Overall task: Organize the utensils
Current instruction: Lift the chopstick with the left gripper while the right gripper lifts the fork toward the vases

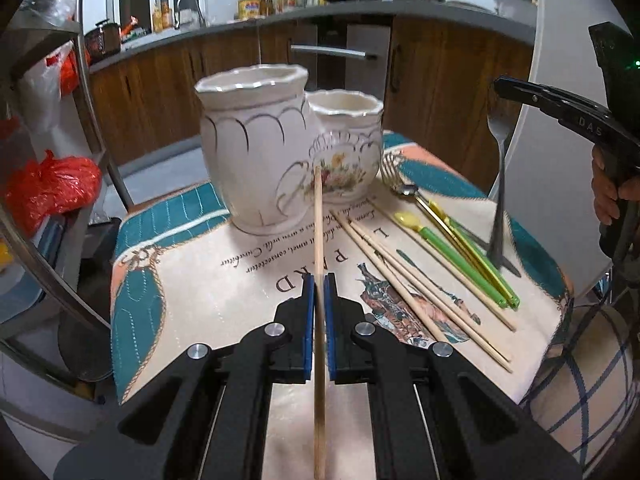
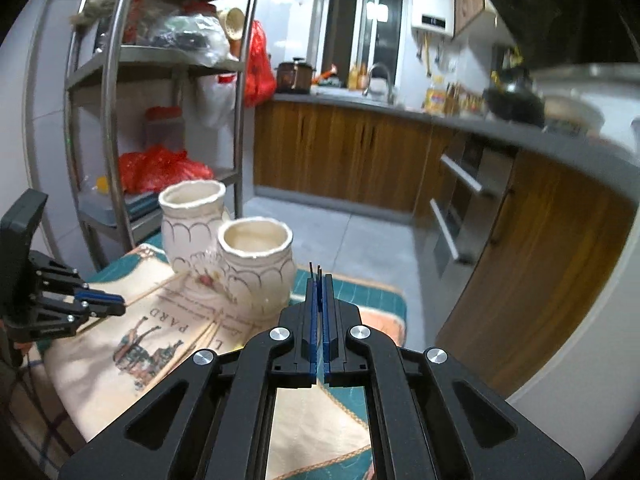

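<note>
Both my grippers clamped on utensils, lifted off the cloth.

My left gripper [image 1: 319, 280] pinches a wooden chopstick [image 1: 318, 220], tip toward the double ceramic holder [image 1: 256, 152] at the cloth's [image 1: 192, 280] far edge. My right gripper [image 2: 319, 280] grips a metal fork [image 1: 499, 184], hanging by the right edge. Other chopsticks [image 1: 420, 292] and green-handled utensils [image 1: 464, 256] lie right of centre.
</note>
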`<action>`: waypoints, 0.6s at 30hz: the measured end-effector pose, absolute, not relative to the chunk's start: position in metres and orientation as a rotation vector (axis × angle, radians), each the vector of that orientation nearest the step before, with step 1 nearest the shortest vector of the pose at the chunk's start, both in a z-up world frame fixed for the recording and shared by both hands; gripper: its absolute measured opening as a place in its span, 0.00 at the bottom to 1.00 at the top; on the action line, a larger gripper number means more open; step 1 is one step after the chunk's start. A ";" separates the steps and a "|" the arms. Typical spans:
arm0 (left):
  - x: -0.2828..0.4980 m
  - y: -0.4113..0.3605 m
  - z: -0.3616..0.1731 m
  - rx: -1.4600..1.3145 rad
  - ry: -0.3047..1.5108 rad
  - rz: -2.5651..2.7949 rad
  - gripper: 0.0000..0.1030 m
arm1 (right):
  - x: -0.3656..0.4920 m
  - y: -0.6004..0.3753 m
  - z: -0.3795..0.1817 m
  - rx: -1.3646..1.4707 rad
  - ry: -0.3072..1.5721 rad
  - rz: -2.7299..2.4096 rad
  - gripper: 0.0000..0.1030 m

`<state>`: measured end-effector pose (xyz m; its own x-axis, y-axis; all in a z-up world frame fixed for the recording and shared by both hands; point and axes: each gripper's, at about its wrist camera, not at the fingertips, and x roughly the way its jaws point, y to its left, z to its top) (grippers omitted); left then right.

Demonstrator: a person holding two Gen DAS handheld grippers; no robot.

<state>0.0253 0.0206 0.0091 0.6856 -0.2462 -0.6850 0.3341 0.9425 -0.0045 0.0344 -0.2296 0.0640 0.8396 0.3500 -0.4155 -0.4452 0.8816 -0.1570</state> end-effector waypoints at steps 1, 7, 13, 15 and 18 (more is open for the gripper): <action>0.023 0.022 0.011 0.119 0.736 -0.331 0.05 | 0.031 -0.227 0.067 -0.263 0.375 0.418 0.03; 0.006 0.027 0.033 0.103 0.595 -0.344 0.05 | 0.011 -0.216 0.092 -0.320 0.277 0.371 0.02; 0.006 0.033 0.062 0.081 0.452 -0.325 0.05 | 0.007 -0.209 0.122 -0.284 0.188 0.332 0.02; 0.013 0.032 0.076 0.078 0.402 -0.318 0.05 | 0.012 -0.205 0.133 -0.261 0.161 0.320 0.02; 0.031 0.034 0.098 0.058 0.327 -0.303 0.05 | 0.023 -0.200 0.146 -0.206 0.126 0.309 0.02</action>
<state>0.0307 0.0338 0.0984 0.9022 -0.2833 -0.3251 0.3021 0.9533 0.0075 0.0229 -0.2000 0.1459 0.9450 0.2885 -0.1540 -0.3141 0.9318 -0.1817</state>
